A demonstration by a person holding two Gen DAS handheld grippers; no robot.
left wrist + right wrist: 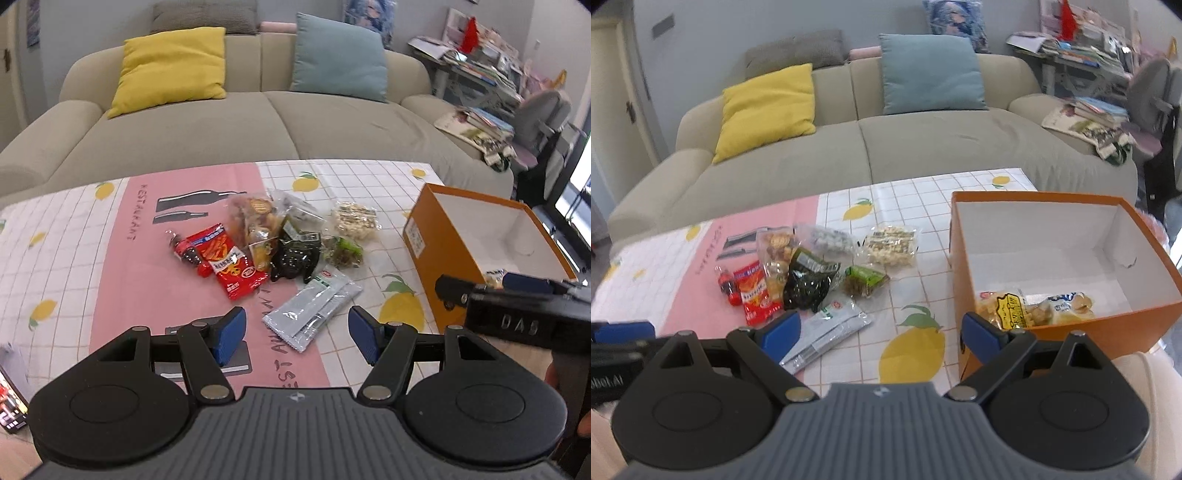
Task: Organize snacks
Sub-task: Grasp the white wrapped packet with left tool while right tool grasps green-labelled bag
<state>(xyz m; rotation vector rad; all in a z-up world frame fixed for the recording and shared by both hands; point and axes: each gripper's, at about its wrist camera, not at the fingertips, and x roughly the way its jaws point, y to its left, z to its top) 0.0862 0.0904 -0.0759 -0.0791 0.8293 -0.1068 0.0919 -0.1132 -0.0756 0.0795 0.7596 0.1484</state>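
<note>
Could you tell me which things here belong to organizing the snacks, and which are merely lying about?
Part of the job:
- orange box, with a yellow snack bag already inside
- red packet
- black packet
- silver sachets

Lying about:
- yellow cushion
- blue cushion
- stacked magazines

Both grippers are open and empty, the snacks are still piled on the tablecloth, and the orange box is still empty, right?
Not quite: the orange box already holds a yellow snack bag, as the right wrist view shows. The rest stands: left gripper and right gripper are open and empty, and the other snacks lie on the tablecloth.
</note>
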